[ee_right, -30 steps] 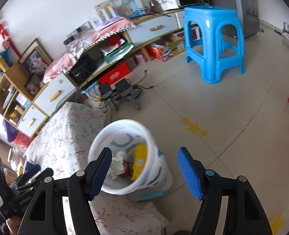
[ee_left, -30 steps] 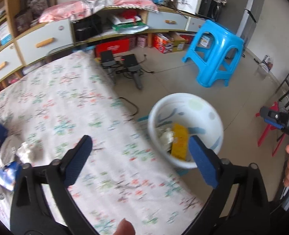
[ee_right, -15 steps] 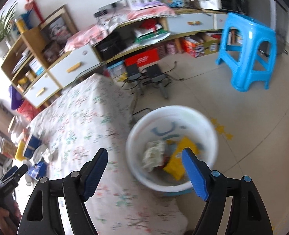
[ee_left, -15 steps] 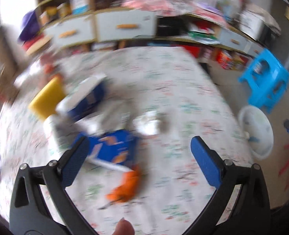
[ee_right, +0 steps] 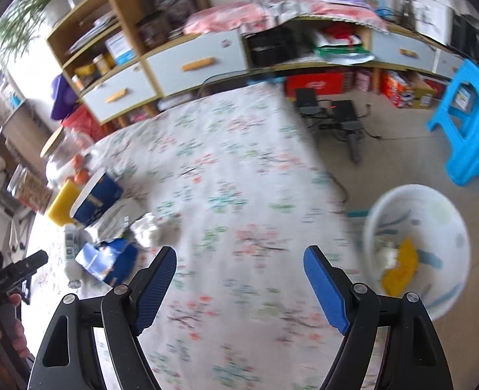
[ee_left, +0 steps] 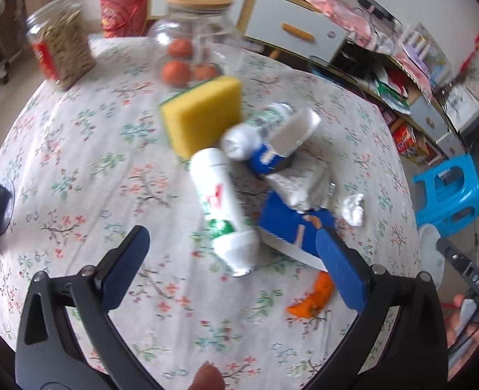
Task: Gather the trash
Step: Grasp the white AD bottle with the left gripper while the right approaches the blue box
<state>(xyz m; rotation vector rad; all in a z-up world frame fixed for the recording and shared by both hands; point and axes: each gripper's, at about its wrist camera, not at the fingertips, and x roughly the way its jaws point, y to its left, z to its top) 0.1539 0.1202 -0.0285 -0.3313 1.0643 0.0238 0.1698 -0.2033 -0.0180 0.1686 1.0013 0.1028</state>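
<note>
Both grippers are spread and empty: left gripper (ee_left: 229, 253) above the trash heap mid-table, right gripper (ee_right: 239, 273), jaws just widened, over bare cloth toward the table's (ee_right: 226, 149) bin-side edge. Risks: the round white bottle (ee_left: 221, 208) could roll when nudged; the yellow sponge (ee_left: 203, 115) and fruit jar (ee_left: 195, 35), touching the heap's far side, could be grabbed by mistake; the bin (ee_right: 416, 253) stands on the floor beyond that edge, so drops may miss.

Bare floral tablecloth (ee_right: 233, 175) from the near edge up to a central heap: white bottle (ee_left: 221, 208), blue wrapper (ee_left: 291, 227), yellow sponge (ee_left: 203, 118). Behind, glass jars (ee_left: 197, 39) blocking. Right, open white bin (ee_right: 418, 253) beside blue stool (ee_right: 470, 130).
</note>
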